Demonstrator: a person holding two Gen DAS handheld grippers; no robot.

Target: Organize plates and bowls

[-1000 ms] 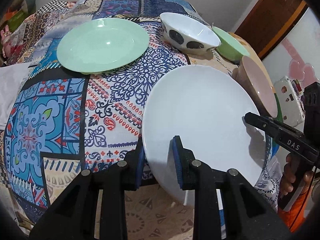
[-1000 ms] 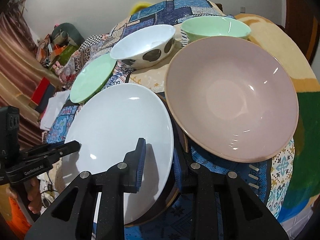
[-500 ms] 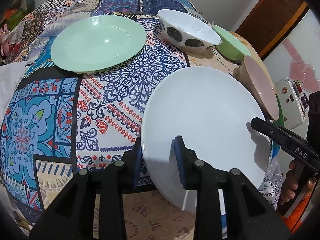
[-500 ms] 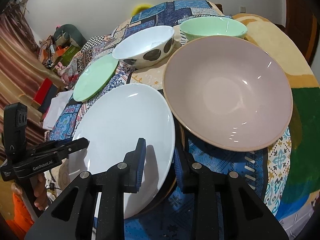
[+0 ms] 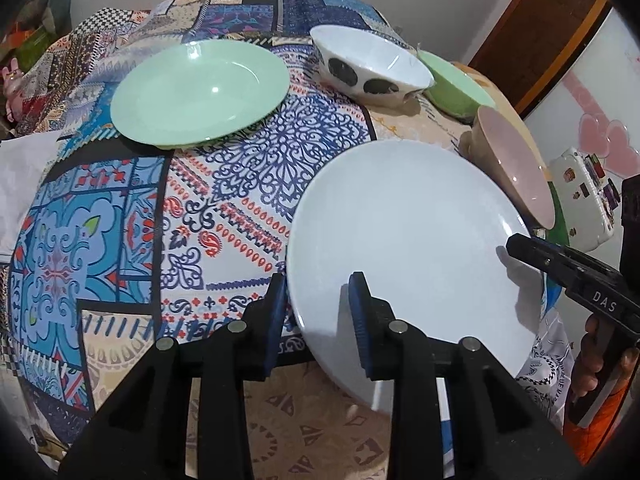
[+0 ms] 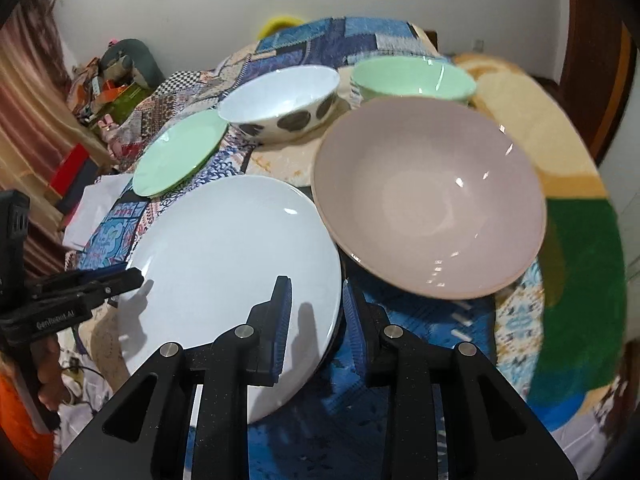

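A large white plate [image 5: 408, 240] is held off the patterned tablecloth [image 5: 120, 220] by both grippers. My left gripper [image 5: 318, 308] is shut on its near left rim. My right gripper [image 6: 316, 312] is shut on its opposite rim; the plate [image 6: 232, 256] fills the left of the right wrist view. A pale green plate [image 5: 200, 92] lies at the back left. A white bowl with dark spots [image 5: 368, 64], a green bowl [image 5: 456, 84] and a pink bowl [image 6: 428, 196] stand along the right side.
The table edge runs just below the white plate in the left wrist view. A white cloth [image 5: 20, 184] lies at the table's left edge. A door [image 5: 536, 32] and a white box [image 5: 584, 200] are off to the right.
The white plate has stayed gripped by both grippers and shifted slightly right and up over the table. The bowls and green plate have not moved.
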